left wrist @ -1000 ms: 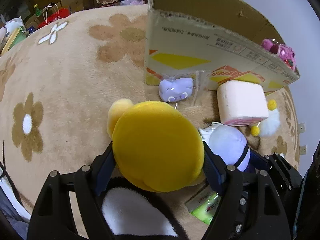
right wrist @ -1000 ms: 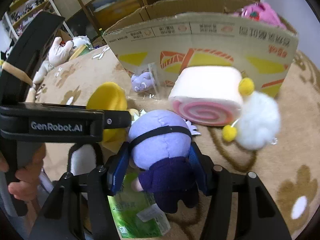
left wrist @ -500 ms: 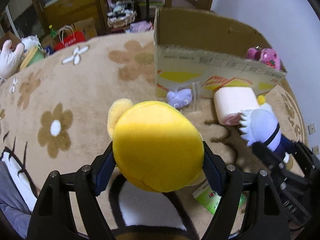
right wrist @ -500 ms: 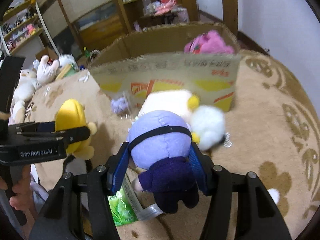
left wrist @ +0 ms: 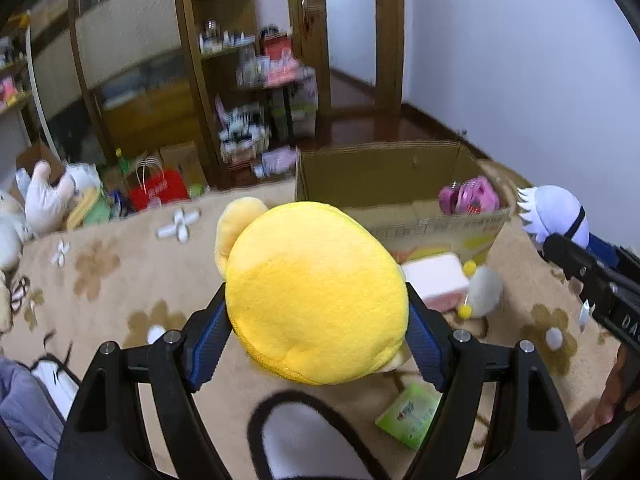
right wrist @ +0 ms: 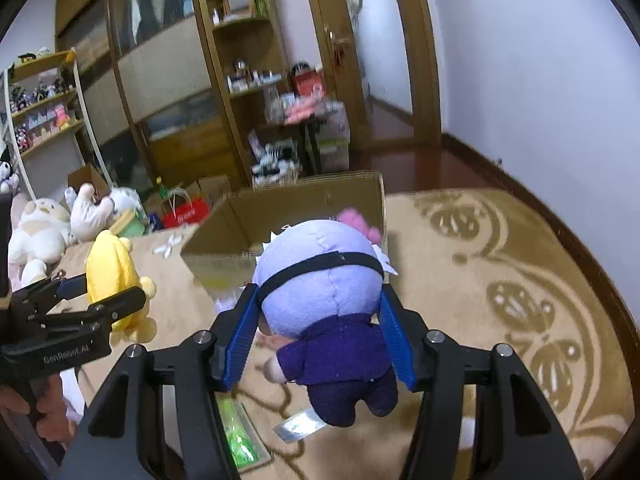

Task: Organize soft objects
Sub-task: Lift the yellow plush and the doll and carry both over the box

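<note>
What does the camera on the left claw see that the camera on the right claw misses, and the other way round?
Only the left view shows the pink-and-white roll cushion and the white pom-pom toy lying on the rug in front of the cardboard box.

Only the right view shows the shelves of small figures and the cream teddy bear at the far left.

Both show the box, the pink toy inside it, the yellow plush gripped by the left claw, and the purple-haired doll gripped by the right claw.
</note>
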Action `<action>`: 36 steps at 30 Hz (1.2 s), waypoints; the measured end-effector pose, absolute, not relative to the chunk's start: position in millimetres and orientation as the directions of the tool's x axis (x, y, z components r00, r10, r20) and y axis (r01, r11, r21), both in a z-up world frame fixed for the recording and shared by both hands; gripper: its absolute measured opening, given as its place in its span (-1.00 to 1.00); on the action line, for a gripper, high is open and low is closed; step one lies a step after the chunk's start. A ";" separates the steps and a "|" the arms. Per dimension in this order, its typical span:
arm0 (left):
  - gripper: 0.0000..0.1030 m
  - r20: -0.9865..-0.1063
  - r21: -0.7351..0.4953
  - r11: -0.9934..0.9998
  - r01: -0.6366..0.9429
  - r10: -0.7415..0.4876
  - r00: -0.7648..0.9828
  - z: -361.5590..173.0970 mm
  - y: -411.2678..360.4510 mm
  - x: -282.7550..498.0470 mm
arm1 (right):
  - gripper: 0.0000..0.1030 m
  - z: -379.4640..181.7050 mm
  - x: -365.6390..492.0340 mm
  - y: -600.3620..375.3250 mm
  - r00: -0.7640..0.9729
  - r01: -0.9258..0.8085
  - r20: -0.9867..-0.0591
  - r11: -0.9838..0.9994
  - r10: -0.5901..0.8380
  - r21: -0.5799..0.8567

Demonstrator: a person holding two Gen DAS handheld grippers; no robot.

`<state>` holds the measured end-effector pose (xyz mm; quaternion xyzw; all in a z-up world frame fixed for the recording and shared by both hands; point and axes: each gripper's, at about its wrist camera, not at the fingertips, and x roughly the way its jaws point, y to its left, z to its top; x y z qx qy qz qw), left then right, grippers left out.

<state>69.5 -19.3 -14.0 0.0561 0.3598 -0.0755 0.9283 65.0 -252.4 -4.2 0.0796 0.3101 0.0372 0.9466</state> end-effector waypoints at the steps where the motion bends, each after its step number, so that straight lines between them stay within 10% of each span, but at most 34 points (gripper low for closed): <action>1: 0.52 -0.664 0.047 0.982 0.184 -0.107 0.740 -10.1 -19.8 68.1 | 0.20 -0.6 65.0 -254.3 0.812 -0.024 -0.572 0.984 0.121 0.174; 19: 0.52 -0.420 0.143 0.965 0.221 -0.144 0.896 49.8 -44.0 87.2 | 0.21 63.1 110.5 -249.6 0.894 -0.101 -0.425 0.987 0.143 0.121; 36: 0.53 -0.436 0.151 0.955 0.254 -0.166 0.885 16.3 -67.9 134.6 | 0.23 56.9 159.4 -256.6 0.918 -0.103 -0.360 0.978 0.163 0.182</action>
